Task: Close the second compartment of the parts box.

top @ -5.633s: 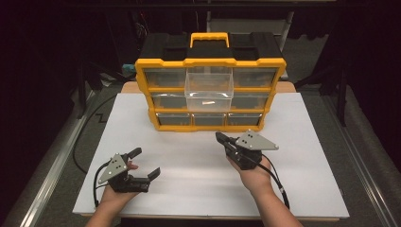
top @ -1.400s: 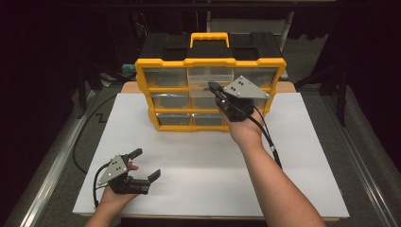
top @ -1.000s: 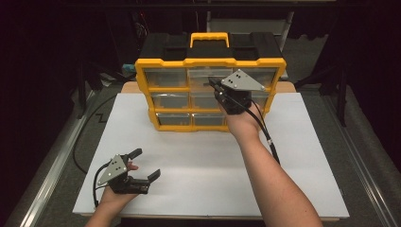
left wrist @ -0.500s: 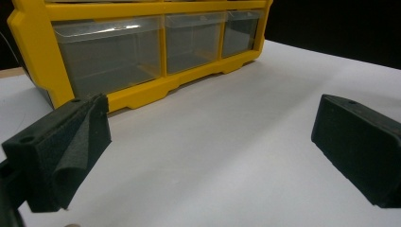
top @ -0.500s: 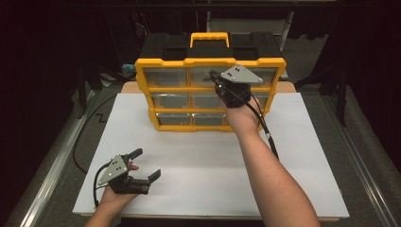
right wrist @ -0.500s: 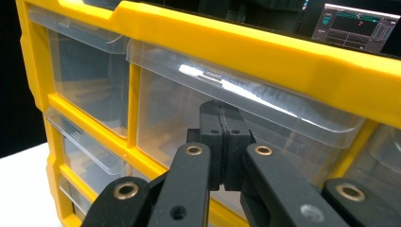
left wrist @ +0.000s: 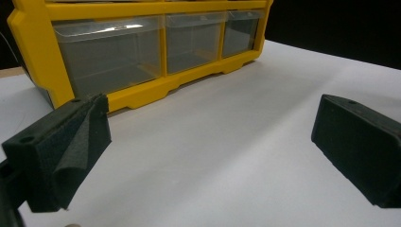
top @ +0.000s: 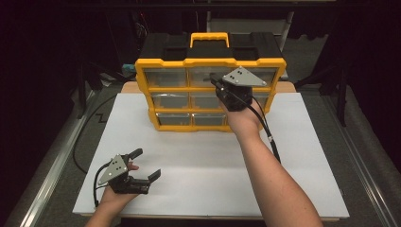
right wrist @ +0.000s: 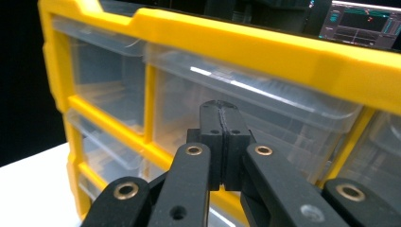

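One white board (top: pixel 198 156) tops the table, dark room around.

organizer (top: pixel 210 97): glossy yellow plastic | drawers (right wrist: pixel 246 109): clear smooth plastic | table sheet (top: pixel 198 156): matt white

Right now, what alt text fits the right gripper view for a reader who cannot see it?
The right gripper, jaws shut together with nothing between them, points at the front of the clear top middle drawer of a yellow organizer. More clear drawers sit to the left and below.
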Demonstrator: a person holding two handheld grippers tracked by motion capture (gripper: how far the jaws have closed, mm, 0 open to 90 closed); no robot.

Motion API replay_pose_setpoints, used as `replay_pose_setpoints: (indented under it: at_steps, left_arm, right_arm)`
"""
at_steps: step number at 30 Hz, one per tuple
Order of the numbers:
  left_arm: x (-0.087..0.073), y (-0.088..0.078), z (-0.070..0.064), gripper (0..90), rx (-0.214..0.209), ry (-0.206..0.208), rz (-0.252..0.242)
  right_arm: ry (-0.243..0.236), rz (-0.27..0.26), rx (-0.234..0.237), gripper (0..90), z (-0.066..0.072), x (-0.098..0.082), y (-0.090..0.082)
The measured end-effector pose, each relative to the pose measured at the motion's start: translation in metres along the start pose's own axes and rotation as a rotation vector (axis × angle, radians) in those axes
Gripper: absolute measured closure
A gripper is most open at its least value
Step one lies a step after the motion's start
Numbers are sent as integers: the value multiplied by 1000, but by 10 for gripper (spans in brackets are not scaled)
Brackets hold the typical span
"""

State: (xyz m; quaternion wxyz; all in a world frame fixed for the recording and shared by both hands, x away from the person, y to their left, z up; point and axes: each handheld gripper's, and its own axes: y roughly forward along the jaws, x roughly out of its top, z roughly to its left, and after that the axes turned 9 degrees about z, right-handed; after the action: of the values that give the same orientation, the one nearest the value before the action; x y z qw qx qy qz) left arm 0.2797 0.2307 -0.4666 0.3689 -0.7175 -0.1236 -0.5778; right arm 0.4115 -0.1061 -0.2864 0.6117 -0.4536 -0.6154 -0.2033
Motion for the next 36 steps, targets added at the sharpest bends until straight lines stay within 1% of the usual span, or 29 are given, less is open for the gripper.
replay_pose_setpoints:
  at_steps: [8, 13, 18, 24, 32, 36]
  left_arm:
    - [0, 1, 0, 4, 3, 2, 1]
    - [0, 1, 0, 4, 5, 1, 2]
    - [0, 1, 0, 4, 8, 2, 4]
    - [0, 1, 1, 4, 12, 3, 8]
    - [-1, 1, 2, 4, 19, -1, 10]
    - [-1, 1, 2, 4, 23, 0, 12]
  right_arm:
    - [-23, -15, 35, 900, 12, -13, -21]
    - [-16, -26, 59, 900, 19, -29, -32]
    - [-18, -12, 71, 900, 22, -47, -39]
    - [-7, 21, 70, 900, 20, -73, -42]
    - [22, 80, 63, 900, 11, -114, -44]
    - [38, 103, 56, 900, 5, -135, -49]
